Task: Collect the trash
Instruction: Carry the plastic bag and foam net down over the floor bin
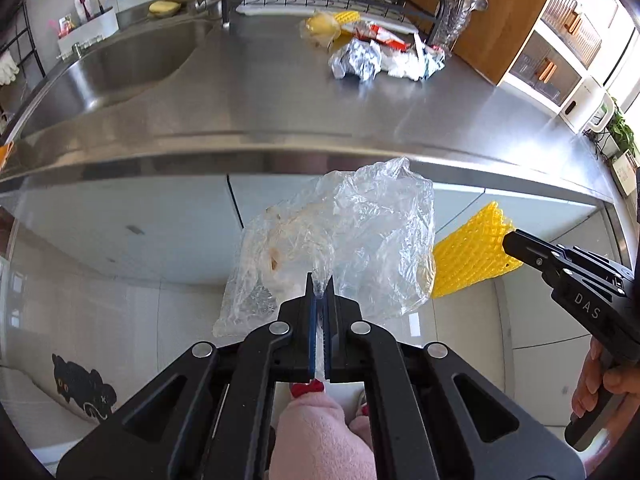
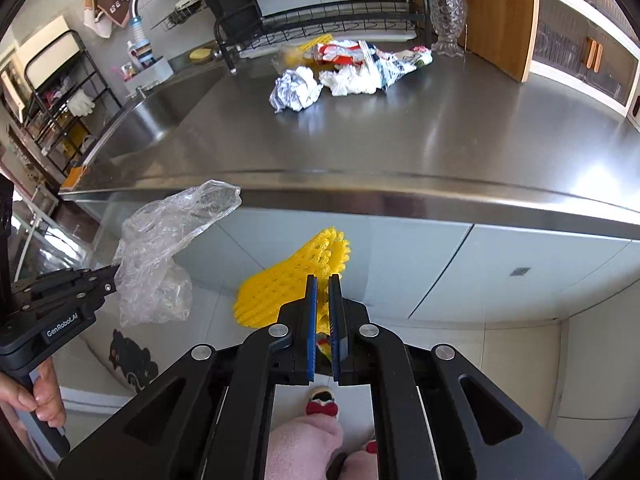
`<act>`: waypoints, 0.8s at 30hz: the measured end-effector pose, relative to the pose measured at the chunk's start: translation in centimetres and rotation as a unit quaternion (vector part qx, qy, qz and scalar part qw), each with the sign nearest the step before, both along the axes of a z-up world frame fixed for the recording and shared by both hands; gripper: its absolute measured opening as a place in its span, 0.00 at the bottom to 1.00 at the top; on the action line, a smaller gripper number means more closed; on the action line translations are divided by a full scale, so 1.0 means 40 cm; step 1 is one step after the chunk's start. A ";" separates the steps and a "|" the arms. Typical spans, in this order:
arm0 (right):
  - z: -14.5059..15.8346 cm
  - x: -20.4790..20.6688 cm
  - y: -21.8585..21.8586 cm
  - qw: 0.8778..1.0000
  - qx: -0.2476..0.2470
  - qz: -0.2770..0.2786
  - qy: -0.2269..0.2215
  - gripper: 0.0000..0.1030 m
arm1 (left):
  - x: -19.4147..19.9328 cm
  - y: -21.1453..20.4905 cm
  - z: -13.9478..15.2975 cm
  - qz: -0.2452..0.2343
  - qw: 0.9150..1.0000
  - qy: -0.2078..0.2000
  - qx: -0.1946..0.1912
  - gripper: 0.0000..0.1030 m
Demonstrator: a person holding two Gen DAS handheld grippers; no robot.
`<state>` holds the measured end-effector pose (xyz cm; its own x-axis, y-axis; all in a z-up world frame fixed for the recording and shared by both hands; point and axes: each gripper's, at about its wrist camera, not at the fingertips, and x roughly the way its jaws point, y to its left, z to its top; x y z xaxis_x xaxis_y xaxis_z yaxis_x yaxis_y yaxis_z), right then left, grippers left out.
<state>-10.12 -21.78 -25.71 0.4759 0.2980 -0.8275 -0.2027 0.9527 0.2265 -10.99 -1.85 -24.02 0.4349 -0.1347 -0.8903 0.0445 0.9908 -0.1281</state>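
Note:
My left gripper (image 1: 320,280) is shut on a crumpled clear plastic bag (image 1: 348,236) and holds it in the air in front of the steel counter's edge. The bag also shows in the right wrist view (image 2: 160,256), with the left gripper (image 2: 110,276) beside it. My right gripper (image 2: 323,280) is shut on a yellow foam fruit net (image 2: 288,280), also below the counter edge; the net shows in the left wrist view (image 1: 472,256) at the right gripper's tip (image 1: 510,242). More trash lies at the counter's back: a crumpled foil-like wrapper (image 1: 356,62), white paper (image 2: 352,80), red-and-white wrappers (image 1: 384,36).
The steel counter (image 1: 280,120) has a sink (image 1: 120,68) at its left and a black dish rack (image 1: 328,0) at the back. A glass utensil holder (image 2: 448,20) and a wooden board (image 2: 500,16) stand back right. Cabinet doors and a tiled floor lie below.

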 end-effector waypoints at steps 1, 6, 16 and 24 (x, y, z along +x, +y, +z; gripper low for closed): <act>-0.020 -0.003 0.003 1.000 -0.001 0.001 0.009 0.07 | -0.005 0.002 -0.023 0.002 1.000 0.010 0.000 0.01; -0.132 -0.006 0.015 0.998 -0.005 -0.008 0.059 0.07 | -0.019 0.013 -0.156 0.006 0.998 0.061 0.007 0.01; -0.377 0.050 0.040 0.989 -0.001 -0.051 0.136 0.07 | 0.046 0.028 -0.450 0.006 0.990 0.142 0.019 0.01; -0.564 0.111 0.095 0.981 -0.010 -0.079 0.176 0.07 | 0.101 0.015 -0.665 -0.006 0.980 0.198 0.013 0.01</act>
